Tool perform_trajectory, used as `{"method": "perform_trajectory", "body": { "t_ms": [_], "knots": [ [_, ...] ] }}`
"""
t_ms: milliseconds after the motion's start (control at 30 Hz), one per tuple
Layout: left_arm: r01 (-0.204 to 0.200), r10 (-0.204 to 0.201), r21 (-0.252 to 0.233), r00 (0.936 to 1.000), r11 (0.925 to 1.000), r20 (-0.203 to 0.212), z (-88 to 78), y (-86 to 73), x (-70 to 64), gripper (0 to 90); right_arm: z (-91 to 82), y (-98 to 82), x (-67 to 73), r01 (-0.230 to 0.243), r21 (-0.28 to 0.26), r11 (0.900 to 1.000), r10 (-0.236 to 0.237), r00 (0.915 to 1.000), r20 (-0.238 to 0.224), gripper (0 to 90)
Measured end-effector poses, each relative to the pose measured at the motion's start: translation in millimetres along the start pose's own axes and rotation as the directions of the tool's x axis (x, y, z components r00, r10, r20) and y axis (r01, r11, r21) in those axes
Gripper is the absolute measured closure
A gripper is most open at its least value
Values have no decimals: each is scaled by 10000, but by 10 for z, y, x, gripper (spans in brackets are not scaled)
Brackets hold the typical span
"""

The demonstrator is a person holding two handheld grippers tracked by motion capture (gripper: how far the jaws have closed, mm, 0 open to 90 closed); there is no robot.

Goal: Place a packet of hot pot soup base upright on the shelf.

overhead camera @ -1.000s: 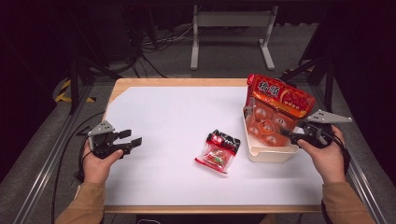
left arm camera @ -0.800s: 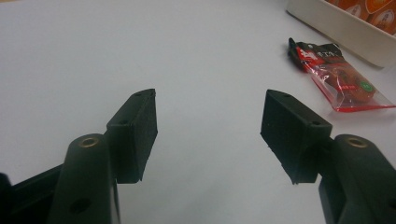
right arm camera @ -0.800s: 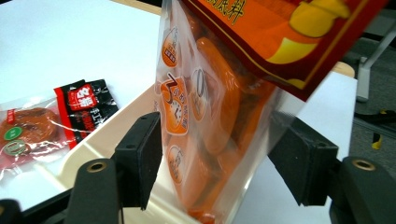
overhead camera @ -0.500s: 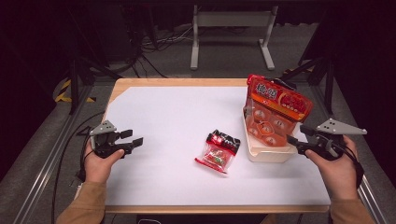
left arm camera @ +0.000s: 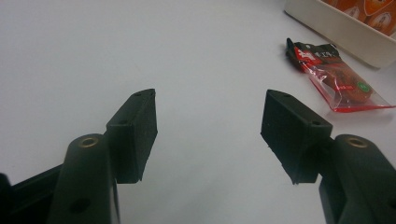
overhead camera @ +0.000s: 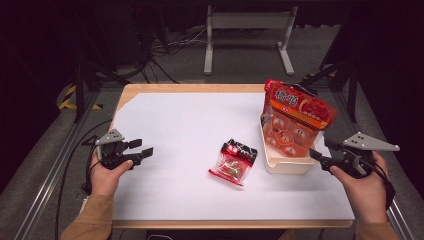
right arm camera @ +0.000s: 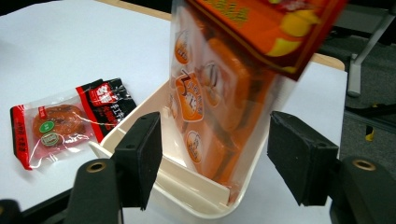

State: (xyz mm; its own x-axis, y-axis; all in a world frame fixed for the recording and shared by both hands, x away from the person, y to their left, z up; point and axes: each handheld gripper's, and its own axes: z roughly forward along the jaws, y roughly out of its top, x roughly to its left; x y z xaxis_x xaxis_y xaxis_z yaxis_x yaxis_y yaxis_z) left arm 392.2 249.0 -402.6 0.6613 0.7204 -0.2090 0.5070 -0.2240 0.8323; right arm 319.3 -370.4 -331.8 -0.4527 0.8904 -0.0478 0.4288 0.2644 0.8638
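A tall orange snack bag (overhead camera: 295, 120) stands upright in a cream tray (overhead camera: 282, 162) at the table's right; in the right gripper view the snack bag (right arm camera: 224, 93) rises from the tray (right arm camera: 187, 186) just beyond the jaws. A small red and clear packet (overhead camera: 233, 161) lies flat on the white sheet left of the tray, also seen as the packet (left arm camera: 334, 77) and the packet (right arm camera: 65, 121). My right gripper (overhead camera: 320, 150) is open, a little to the right of the tray, touching nothing. My left gripper (overhead camera: 141, 148) is open over bare sheet at the left.
The white sheet (overhead camera: 200, 125) covers most of the wooden table (overhead camera: 200, 88). Metal rails run along both sides, with cables on the floor at the left. A metal stand's legs (overhead camera: 247, 40) are beyond the far edge.
My right gripper has drawn back to the right, away from the tray and the bag. The bag stays upright in the tray. The left gripper has kept still.
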Motion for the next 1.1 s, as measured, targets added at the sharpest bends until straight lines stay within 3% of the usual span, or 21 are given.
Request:
{"method": "perform_trajectory", "body": {
  "t_ms": [200,300,333,500,733,900,1033,1100],
  "knots": [
    [41,-41,-6,10000,10000,27,2,1,1,370,-39,4,30,-32,-123,9999,29,9997,-226,365],
    [24,-24,-22,10000,10000,32,8,4,-4,370,-48,16,82,-49,-273,9996,28,9969,-783,365],
    [24,-24,-6,10000,10000,30,8,5,-6,369,-36,21,126,42,-411,9991,-93,9919,-1267,364],
    [35,-35,-5,9999,10000,104,20,8,-14,355,36,34,277,331,-673,9972,-478,9719,-2303,365],
    [-208,205,121,9995,9997,256,100,66,-80,324,159,55,412,529,-1060,9930,-837,9466,-3114,367],
    [-250,244,90,9982,9996,543,173,152,-145,319,253,82,516,824,-1353,9874,-1269,9225,-3646,367],
    [-499,486,206,9970,9985,598,227,189,-205,310,311,92,636,990,-1501,9837,-1535,8971,-4143,370],
    [-565,549,210,9961,9982,692,257,203,-238,306,342,84,681,1084,-1501,9827,-1630,8909,-4240,368]
  ]
}}
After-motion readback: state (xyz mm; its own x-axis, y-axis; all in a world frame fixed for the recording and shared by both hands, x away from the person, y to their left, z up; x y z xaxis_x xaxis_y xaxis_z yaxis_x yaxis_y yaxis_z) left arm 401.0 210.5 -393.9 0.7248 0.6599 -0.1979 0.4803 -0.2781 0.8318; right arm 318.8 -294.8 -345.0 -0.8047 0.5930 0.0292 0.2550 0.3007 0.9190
